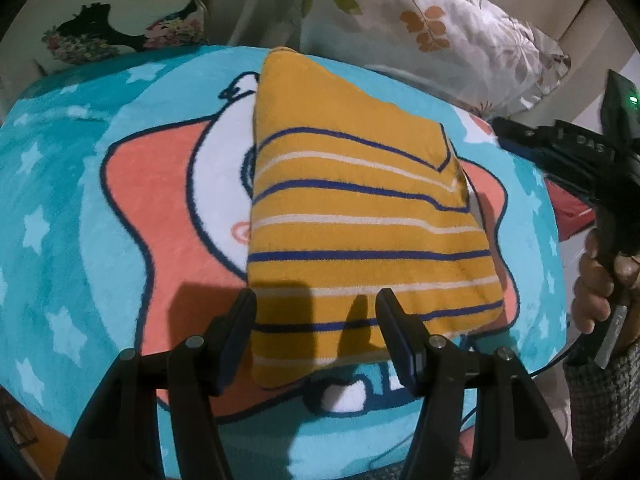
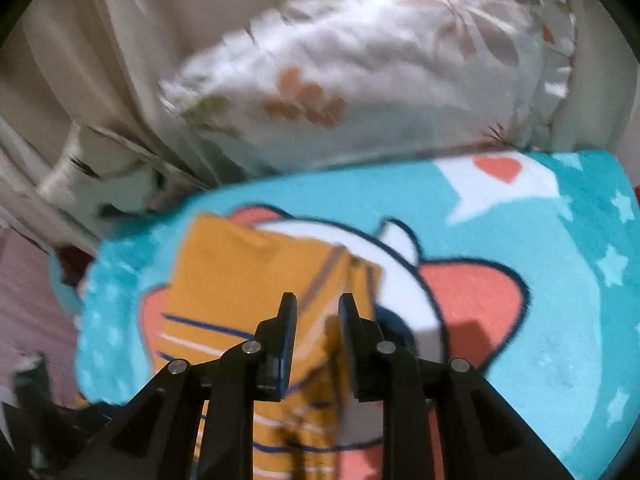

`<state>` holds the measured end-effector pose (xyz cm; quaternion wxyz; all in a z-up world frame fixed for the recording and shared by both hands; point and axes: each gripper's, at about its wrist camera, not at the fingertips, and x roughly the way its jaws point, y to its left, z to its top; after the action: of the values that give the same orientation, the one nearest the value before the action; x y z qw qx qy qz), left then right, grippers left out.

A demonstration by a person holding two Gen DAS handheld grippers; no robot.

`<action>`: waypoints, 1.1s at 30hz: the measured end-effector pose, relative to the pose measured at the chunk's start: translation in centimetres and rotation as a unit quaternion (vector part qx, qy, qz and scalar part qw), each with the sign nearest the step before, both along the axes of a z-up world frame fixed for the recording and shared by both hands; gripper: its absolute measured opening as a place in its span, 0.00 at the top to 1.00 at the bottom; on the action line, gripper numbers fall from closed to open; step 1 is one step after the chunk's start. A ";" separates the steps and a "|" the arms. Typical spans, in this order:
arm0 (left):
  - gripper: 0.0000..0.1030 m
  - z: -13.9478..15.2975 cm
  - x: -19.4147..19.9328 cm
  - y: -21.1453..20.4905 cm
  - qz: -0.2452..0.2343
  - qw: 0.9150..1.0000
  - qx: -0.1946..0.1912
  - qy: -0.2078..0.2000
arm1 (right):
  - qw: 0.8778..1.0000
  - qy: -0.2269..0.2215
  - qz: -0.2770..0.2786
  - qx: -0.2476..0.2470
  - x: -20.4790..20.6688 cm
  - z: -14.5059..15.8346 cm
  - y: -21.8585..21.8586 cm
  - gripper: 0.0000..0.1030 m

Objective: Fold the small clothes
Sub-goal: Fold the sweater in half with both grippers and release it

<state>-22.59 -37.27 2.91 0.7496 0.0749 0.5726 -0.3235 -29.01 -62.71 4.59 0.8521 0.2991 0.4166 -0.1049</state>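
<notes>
While the folded yellow striped garment (image 1: 360,216) is lying on the turquoise blanket (image 1: 60,200), long axis running away from the left gripper (image 1: 316,300), both grippers are hovering part-open, apparently empty; right gripper (image 2: 318,304) view is blurred.

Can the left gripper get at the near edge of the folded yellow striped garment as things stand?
Probably yes. The left gripper is open, its fingers straddling the near edge of the yellow striped garment, which lies flat on the teal cartoon blanket with nothing between.
</notes>
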 end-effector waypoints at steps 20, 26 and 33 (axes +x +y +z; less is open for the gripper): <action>0.36 -3.6 1.1 2.7 0.067 0.996 0.061 0.022 | 0.995 0.038 0.095 0.021 -1.3 -3.8 6.3 0.77; 0.36 -4.9 1.1 3.4 0.079 0.993 0.054 0.065 | 0.993 0.081 0.078 0.026 -3.7 -7.0 6.3 0.84; 0.36 -2.5 -0.9 4.0 0.077 0.996 0.042 0.019 | 0.997 0.031 0.069 -0.016 -5.0 -3.3 7.0 0.78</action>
<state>-23.48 -33.26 0.40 0.7571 0.0561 0.6042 -0.2421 -34.04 -55.68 1.27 0.8483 0.2530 0.4611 -0.0617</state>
